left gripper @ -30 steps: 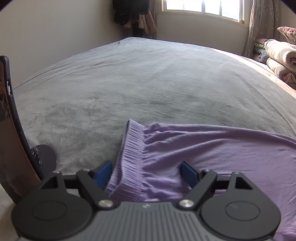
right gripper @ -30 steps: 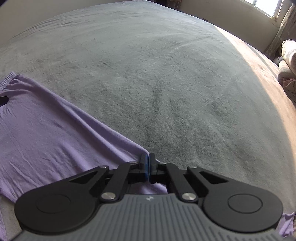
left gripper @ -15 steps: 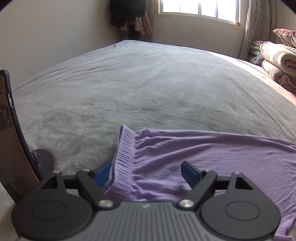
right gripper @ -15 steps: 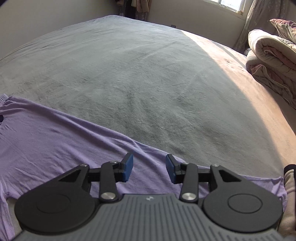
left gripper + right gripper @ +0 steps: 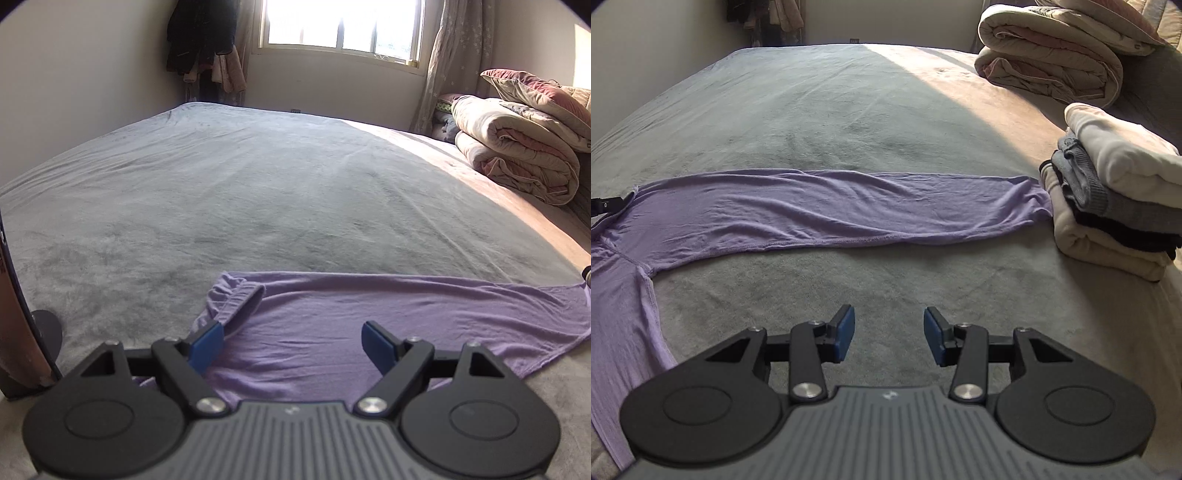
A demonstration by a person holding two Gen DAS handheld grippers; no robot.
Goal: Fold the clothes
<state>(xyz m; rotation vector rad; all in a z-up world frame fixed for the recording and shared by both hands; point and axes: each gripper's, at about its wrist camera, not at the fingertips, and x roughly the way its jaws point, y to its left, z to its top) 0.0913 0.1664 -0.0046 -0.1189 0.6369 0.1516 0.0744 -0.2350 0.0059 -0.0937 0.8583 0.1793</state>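
The trousers (image 5: 827,214) lie flat across the bed (image 5: 849,110), one leg stretched toward the right of the frame, ending just beside, maybe touching, a stack of folded clothes (image 5: 1115,206). A rolled quilt (image 5: 1052,55) sits behind that, upper right. Window (image 5: 343,26) at the back wall.

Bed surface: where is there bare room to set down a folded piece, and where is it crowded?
Free: the wide grey blanket beyond the purple pants, and the strip between them and the right gripper. Crowded: the right edge, with the folded stack and rolled quilt.
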